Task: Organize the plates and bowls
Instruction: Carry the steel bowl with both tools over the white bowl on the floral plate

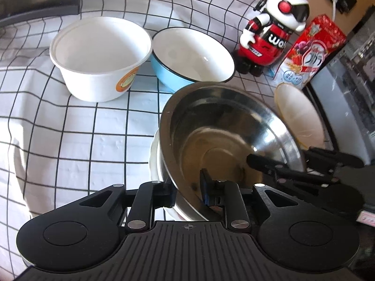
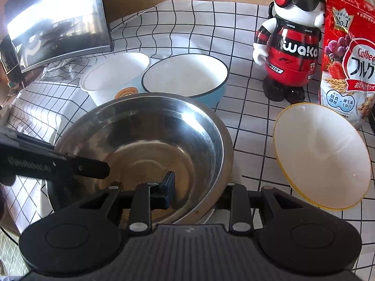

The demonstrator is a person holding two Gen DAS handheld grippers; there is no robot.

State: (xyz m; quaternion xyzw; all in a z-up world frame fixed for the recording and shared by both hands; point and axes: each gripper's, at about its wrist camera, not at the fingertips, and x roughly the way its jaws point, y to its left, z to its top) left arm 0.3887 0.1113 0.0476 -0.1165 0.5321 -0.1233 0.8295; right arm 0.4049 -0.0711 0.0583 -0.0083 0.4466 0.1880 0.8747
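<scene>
A steel bowl (image 1: 222, 121) (image 2: 152, 140) rests tilted on a white dish (image 1: 154, 159) (image 2: 206, 217) on the checked cloth. My left gripper (image 1: 187, 190) straddles its near rim, one finger outside and one inside; the pads look slightly clear of the wall, so it is open. My right gripper (image 2: 198, 187) is shut on the opposite rim, with one finger inside the bowl and the other hidden below the rim. It shows in the left wrist view as the right gripper (image 1: 281, 157). Behind stand a white paper bowl (image 1: 100, 53) (image 2: 112, 79) and a blue enamel bowl (image 1: 192, 51) (image 2: 185, 77), side by side.
A translucent bowl with a yellow rim (image 1: 297, 114) (image 2: 321, 154) lies tilted to the right. A red and white robot toy (image 1: 269, 30) (image 2: 288, 46) and a cereal bag (image 1: 309, 51) (image 2: 346, 53) stand at the back right. A monitor (image 2: 54, 23) is at the back left.
</scene>
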